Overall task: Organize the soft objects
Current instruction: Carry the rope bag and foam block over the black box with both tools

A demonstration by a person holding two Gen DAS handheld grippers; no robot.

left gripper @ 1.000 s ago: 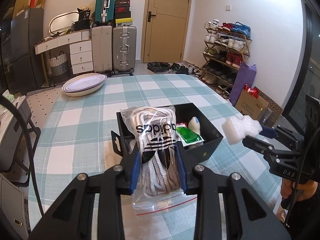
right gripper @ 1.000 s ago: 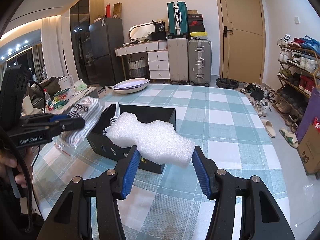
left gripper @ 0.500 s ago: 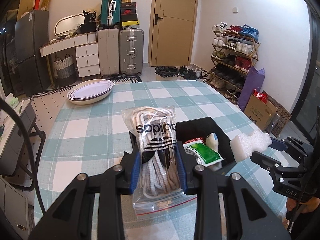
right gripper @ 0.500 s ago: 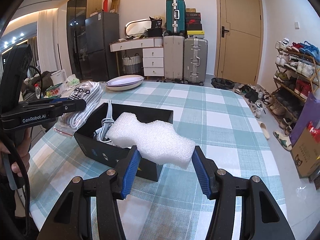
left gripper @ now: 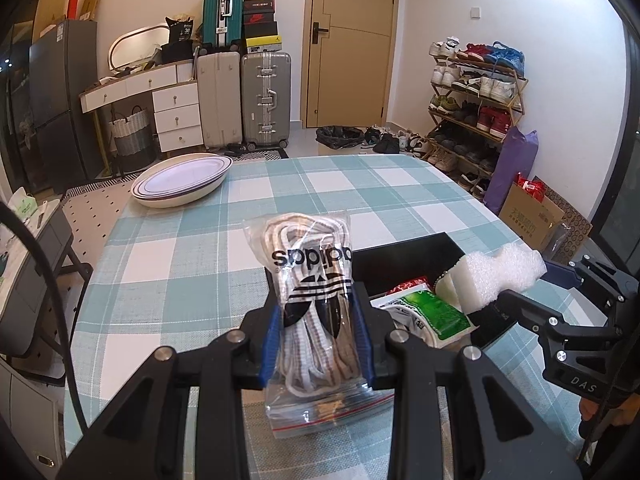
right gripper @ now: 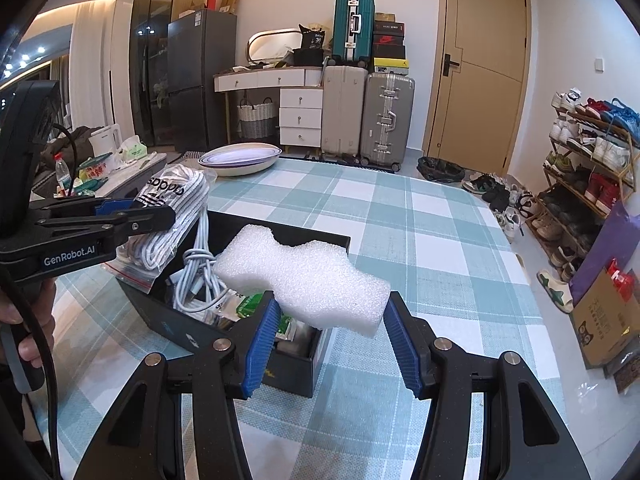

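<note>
Spreading across both views, the desk (left gripper: 192,248) wears a woven teal-and-white checked cloth, with a stack of glossy oval plates (left gripper: 182,179) at its far left corner. Near the front edge sits the black storage box (right gripper: 308,364), rigid and square-walled, already holding a coiled white cable (right gripper: 196,276) and a slick green-and-white packet (left gripper: 434,312).

Over the last second both loads have drifted: in the left wrist view the box has slid from dead centre to the right, so the left hand-held gripper (left gripper: 318,344) now hangs over the box's left edge, not its middle, while the foam has closed in from well to the right until it overlaps the box's opening. I judge that the foam is about to go in first and the bag is waiting its turn.

The left hand-held gripper is clamped on a clear zip bag of shoelaces (left gripper: 316,308), crinkly plastic printed with an Adidas logo, the pale cords bunched inside and the red-striped seal dangling below the blue pads.

The right hand-held gripper (right gripper: 328,344) has its pads wide, pressed on the ends of a white foam block (right gripper: 304,276), a light, pebbly, wavy-edged slab, held level above the box's near right corner.
</note>
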